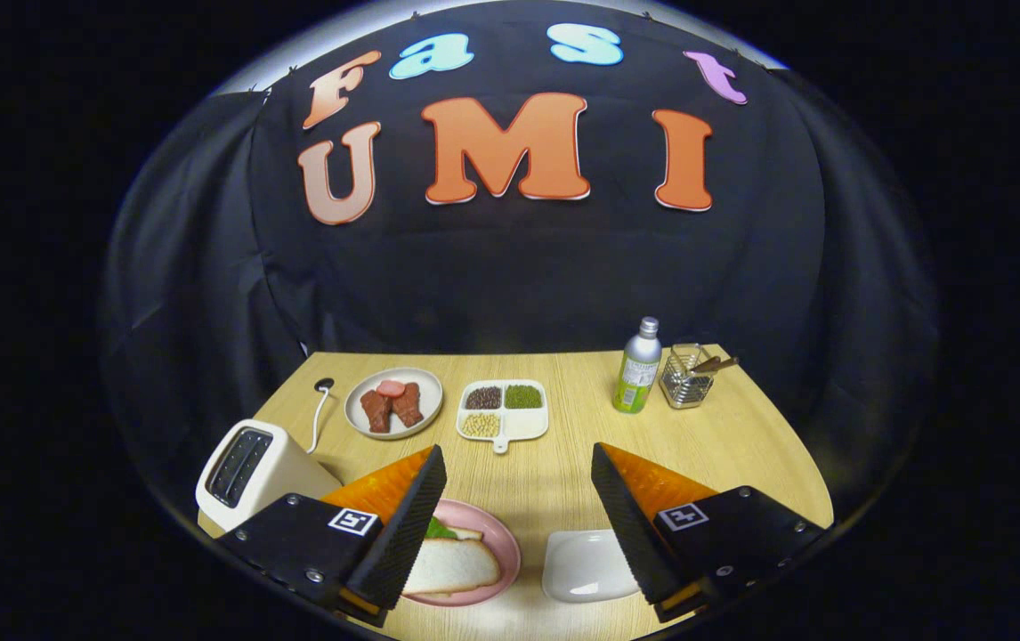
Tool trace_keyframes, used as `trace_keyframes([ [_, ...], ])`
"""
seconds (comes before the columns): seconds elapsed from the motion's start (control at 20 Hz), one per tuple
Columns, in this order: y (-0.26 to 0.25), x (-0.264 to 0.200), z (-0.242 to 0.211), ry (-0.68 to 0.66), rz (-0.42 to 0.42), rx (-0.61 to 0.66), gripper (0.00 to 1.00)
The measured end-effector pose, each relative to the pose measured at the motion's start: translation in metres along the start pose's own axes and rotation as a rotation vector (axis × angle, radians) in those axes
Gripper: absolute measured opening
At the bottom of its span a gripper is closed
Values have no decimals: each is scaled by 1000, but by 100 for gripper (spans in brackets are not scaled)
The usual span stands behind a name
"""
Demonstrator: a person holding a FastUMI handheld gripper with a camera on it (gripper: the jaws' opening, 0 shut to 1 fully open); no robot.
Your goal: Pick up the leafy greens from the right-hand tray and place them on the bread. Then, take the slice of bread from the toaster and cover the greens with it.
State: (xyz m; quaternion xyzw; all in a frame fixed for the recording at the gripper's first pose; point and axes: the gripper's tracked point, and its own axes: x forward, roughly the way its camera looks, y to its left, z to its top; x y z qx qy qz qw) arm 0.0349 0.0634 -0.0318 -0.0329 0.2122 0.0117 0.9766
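1. Round plate (393, 402) at the desk's (563, 463) far left; 3 pieces of meat on it.
2. Divided dish (503, 410) just right of the plate: dark, green and pale beans, 1 kind per compartment.
3. Bottle (637, 367) upright, far right.
4. Wire basket (686, 377) just beside the bottle.

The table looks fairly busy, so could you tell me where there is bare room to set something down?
Bare wood lies between the open gripper fingers, ahead of the pink plate and white tray. Another patch lies between the divided dish and bottle. By the toaster is crowded.
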Motion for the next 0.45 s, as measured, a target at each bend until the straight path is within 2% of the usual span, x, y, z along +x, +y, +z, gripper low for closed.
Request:
trace_keyframes([
  [0.45, -17, -45, 78, -234, -54, 19, 98],
])
